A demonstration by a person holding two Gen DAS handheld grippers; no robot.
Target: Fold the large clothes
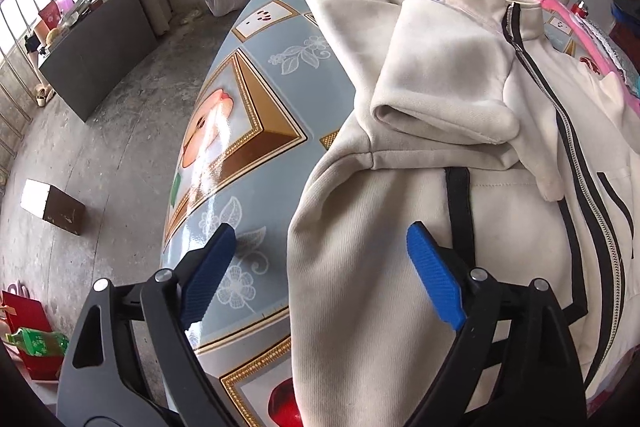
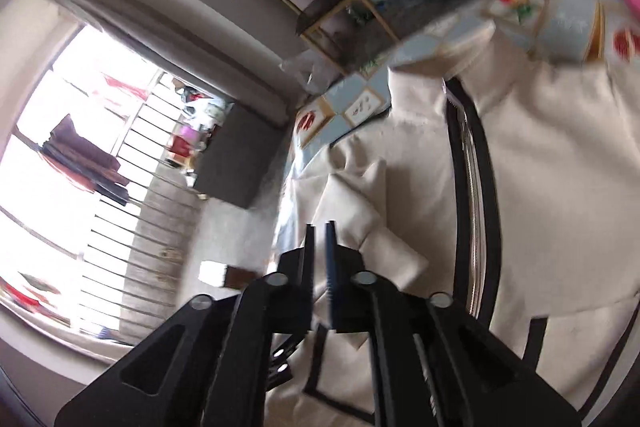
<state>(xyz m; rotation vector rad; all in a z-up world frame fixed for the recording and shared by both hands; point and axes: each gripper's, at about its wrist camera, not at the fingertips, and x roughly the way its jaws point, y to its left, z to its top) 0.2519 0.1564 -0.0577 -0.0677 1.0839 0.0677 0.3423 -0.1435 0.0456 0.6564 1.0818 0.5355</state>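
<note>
Jacket: cream, black zipper, sleeve folded across chest, on patterned table.
Left gripper: spread wide over jacket's hem.
Right gripper: nearly closed; grip unclear.

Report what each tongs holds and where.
Left tongs: open, holding nothing, over the cream jacket. Right tongs: closed; any pinched fabric cannot be told.

The left gripper hangs with its blue-padded fingers spread wide apart, while the right gripper is tilted sideways, its jaws nearly pressed together, only a narrow slit between them.
</note>
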